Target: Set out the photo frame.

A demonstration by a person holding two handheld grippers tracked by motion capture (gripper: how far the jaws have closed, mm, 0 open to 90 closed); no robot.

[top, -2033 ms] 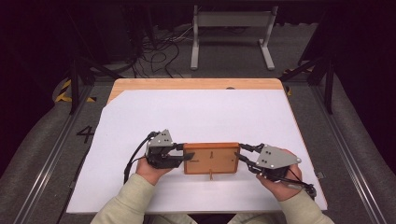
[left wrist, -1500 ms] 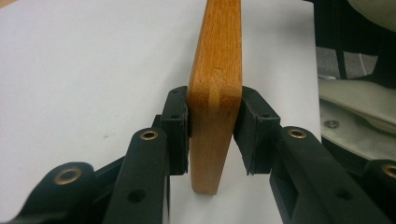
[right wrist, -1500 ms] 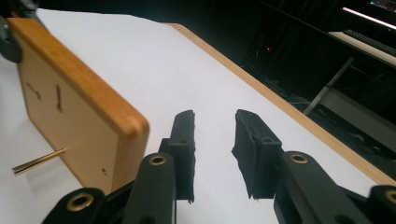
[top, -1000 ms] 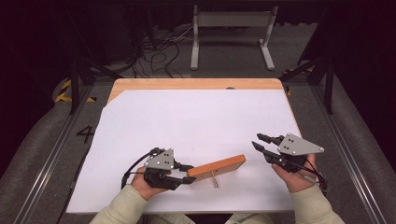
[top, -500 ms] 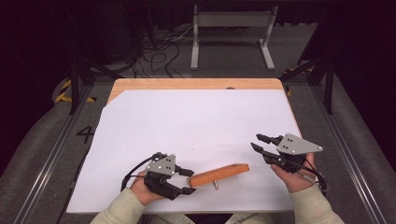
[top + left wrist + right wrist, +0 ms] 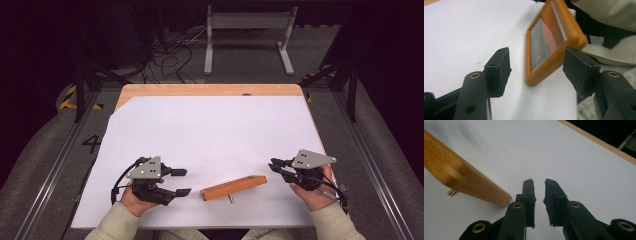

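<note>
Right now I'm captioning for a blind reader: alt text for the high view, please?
A wooden picture frame stands propped on a white-covered table between two hand-held grippers. The left gripper sits open beside its left end; the right gripper is nearly closed, apart from it.

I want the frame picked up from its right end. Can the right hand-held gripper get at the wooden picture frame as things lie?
Probably yes. The wooden picture frame stands propped on the white sheet, and nothing lies between its near end and the right hand-held gripper. The jaws are nearly closed, though, so they would have to open first.
</note>
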